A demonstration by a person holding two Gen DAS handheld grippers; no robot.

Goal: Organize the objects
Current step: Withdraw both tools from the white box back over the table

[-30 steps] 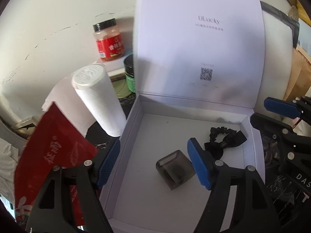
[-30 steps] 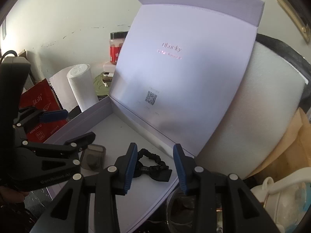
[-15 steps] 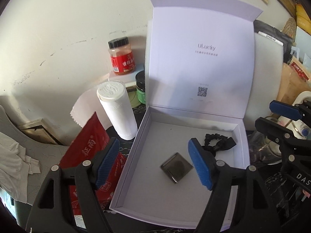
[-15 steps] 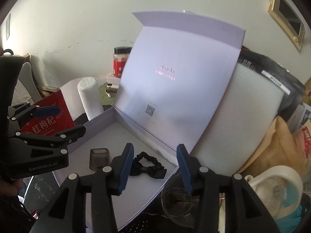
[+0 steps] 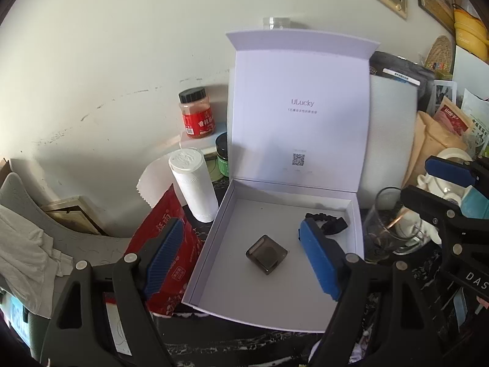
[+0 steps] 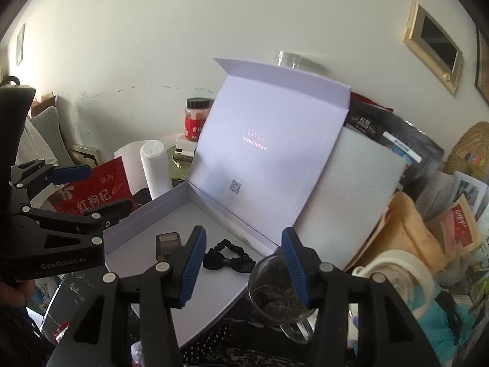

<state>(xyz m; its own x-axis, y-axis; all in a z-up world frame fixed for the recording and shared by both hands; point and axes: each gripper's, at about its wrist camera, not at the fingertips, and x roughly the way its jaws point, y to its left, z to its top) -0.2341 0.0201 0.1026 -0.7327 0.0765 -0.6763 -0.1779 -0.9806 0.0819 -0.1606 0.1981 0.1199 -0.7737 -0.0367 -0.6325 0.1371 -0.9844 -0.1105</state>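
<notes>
A white box (image 5: 214, 244) stands with its lid (image 5: 299, 110) upright against the wall. A smoky grey square case (image 5: 266, 253) and a black scrunchie (image 5: 327, 223) lie on the box floor. My left gripper (image 5: 241, 229) hovers above the box's front half, its jaws opening with nothing held between them. My right gripper (image 6: 243, 235) hangs over the box's right corner, above the scrunchie (image 6: 229, 258) and beside the case (image 6: 166, 241). Its jaws are opening too, empty. Each gripper shows in the other's view: the right one (image 5: 443, 180), the left one (image 6: 97, 188).
A glass (image 5: 388, 223) with dark contents stands just right of the box. Left of the box are a white paper roll (image 5: 192, 183) and a red pouch (image 5: 171, 244), with two jars (image 5: 197, 113) behind. Foam board (image 5: 388, 140), bags and a white teapot (image 5: 440, 180) crowd the right.
Both grippers have drawn back and up from the box, so it looks smaller and more clutter shows. Both pairs of jaws stand wider apart. The case and scrunchie lie where they were.
</notes>
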